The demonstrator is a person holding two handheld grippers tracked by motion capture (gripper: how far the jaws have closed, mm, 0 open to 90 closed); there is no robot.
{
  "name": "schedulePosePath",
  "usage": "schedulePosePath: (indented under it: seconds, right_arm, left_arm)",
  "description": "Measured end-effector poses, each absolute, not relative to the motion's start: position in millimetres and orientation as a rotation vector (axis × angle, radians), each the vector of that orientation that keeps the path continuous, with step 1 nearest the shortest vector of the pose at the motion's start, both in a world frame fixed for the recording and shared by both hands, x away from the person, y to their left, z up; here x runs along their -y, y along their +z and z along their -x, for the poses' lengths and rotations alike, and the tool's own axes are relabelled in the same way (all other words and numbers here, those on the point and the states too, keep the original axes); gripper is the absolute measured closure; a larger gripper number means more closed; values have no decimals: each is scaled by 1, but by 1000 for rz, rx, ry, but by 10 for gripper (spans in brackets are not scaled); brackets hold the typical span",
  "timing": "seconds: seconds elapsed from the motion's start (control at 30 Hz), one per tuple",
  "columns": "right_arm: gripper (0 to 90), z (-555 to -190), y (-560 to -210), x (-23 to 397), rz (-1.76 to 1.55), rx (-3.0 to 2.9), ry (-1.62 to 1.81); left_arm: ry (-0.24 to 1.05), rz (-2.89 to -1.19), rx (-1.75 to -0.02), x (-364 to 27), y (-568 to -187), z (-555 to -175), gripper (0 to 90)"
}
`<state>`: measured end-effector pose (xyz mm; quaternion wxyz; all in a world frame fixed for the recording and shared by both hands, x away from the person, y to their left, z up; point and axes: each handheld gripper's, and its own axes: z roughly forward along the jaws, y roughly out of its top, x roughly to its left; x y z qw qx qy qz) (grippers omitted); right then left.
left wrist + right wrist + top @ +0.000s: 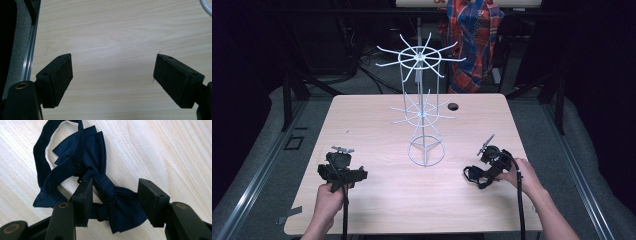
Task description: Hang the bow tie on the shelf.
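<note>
A dark navy bow tie (82,157) with its neck strap lies on the pale wooden table (160,147). My right gripper (115,187) is shut on the tie's wing beside the knot, and the fabric spans from one pad to the other. In the high view the bow tie (473,175) sits at the right front of the table, with the right gripper (482,172) tilted down onto it. My left gripper (113,62) is open wide over bare wood, nothing between its pads. From above, the left gripper (343,172) rests at the left front.
A white wire rack (422,107) with two tiers of radiating hooks stands mid-table on a ring base, whose edge (207,6) shows in the left gripper view. A small round hole (453,106) is behind it. Plaid cloth (474,35) hangs beyond the table.
</note>
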<state>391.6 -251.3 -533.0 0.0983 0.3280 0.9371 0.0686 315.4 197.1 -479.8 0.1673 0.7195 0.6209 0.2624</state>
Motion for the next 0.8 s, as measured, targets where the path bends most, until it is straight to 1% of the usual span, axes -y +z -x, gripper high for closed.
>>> schedulePosePath:
  seconds: [0.13,0.17,0.2,0.23,0.4,0.43,0.47,0.6,0.67,0.77,0.8]
  right_arm:
    - [469,-391,-537,251,-958,-2790,169]
    - [505,-391,-543,249,-935,-2800,129]
    - [505,-391,-543,249,-935,-2800,129]
    - [557,-390,-541,249,-931,-2789,123]
    - [659,-389,-539,248,-944,-2786,182]
    - [659,-389,-539,248,-944,-2786,182]
    - [689,-389,-537,249,-962,-2767,195]
    - [710,-389,-536,250,-966,-2761,203]
    - [743,-388,-534,250,-980,-2754,191]
    - [738,-388,-535,249,-986,-2752,209]
    - [722,-388,-535,249,-979,-2750,192]
  left_arm:
    - [743,-2050,-1766,-197,-479,-315,161]
    - [747,-2048,-1766,-197,-480,-315,161]
    - [747,-2048,-1766,-197,-480,-315,161]
    - [747,-2047,-1767,-197,-480,-315,162]
    - [742,-2049,-1766,-198,-479,-315,162]
    - [742,-2049,-1766,-198,-479,-315,161]
    - [741,-2049,-1766,-198,-479,-315,162]
    - [740,-2051,-1764,-198,-479,-315,161]
    - [739,-2051,-1765,-198,-479,-315,161]
    - [738,-2049,-1765,-198,-479,-315,162]
    - [738,-2050,-1765,-198,-479,-315,162]
